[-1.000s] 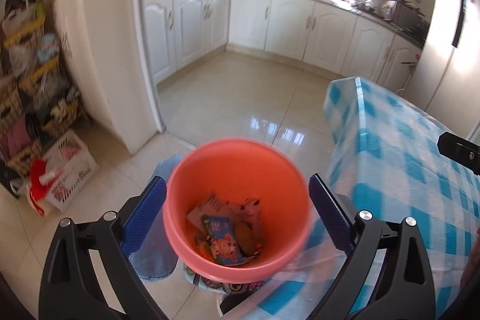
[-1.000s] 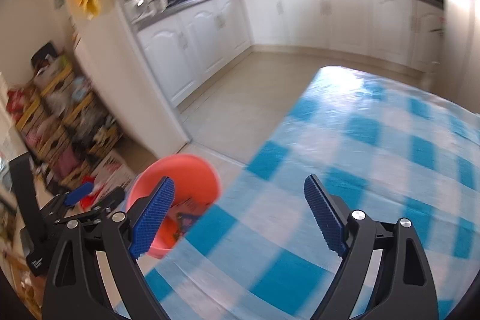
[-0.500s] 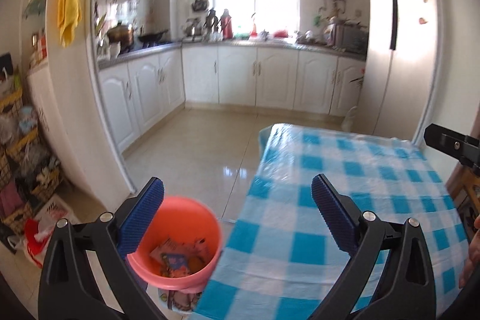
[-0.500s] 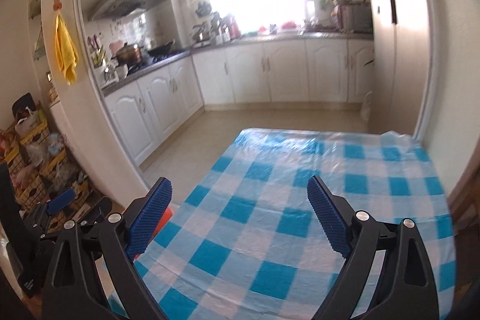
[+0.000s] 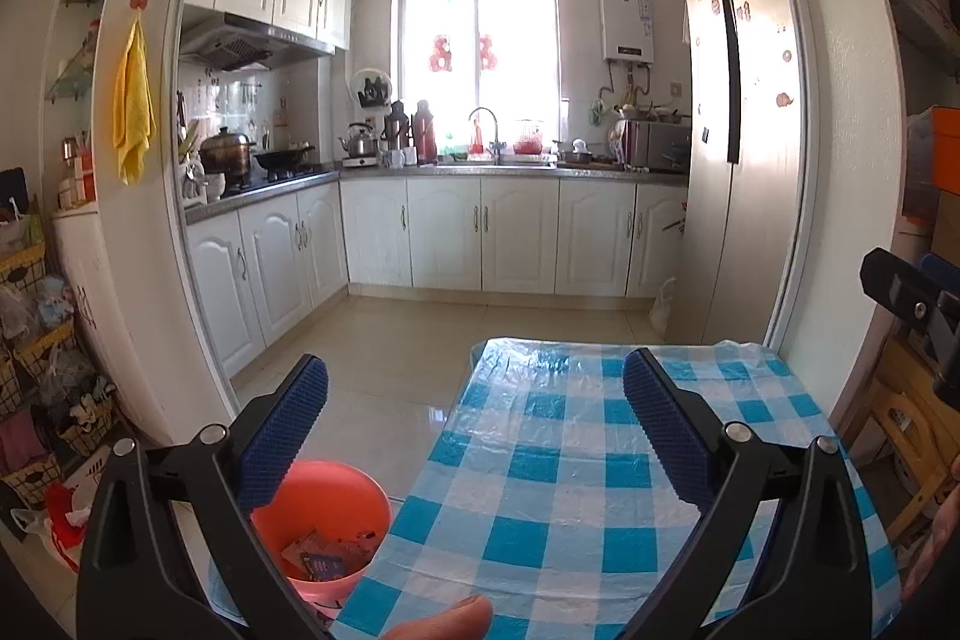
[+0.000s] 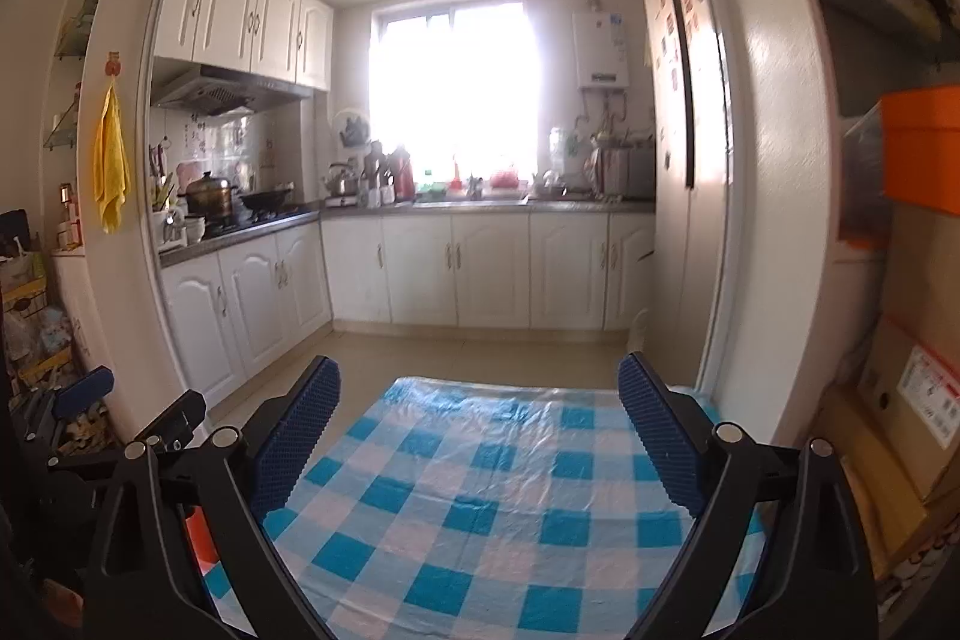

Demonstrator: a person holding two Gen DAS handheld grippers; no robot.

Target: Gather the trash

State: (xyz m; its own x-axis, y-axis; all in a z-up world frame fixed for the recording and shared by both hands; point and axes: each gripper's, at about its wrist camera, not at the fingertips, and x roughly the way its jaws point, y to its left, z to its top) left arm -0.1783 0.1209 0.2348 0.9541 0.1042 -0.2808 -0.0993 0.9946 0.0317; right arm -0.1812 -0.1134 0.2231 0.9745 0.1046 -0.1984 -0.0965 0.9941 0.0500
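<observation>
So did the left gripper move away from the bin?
Yes. The left gripper lifted up and back; the bin now sits low beside the table.

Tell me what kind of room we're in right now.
A home kitchen with a dining corner, most likely. White cabinets run under a counter with a sink faucet, a fridge stands at the right, and a checked tablecloth covers the table in front.

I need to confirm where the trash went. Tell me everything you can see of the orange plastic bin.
The round orange plastic bin stands upright and open-topped on the tiled floor, beside the near left corner of the blue-checked table. Its walls look smooth and glossy. Colourful printed wrappers lie at the bottom. The left gripper, jaws open, hides part of its rim. In the right wrist view only an orange sliver shows.
</observation>
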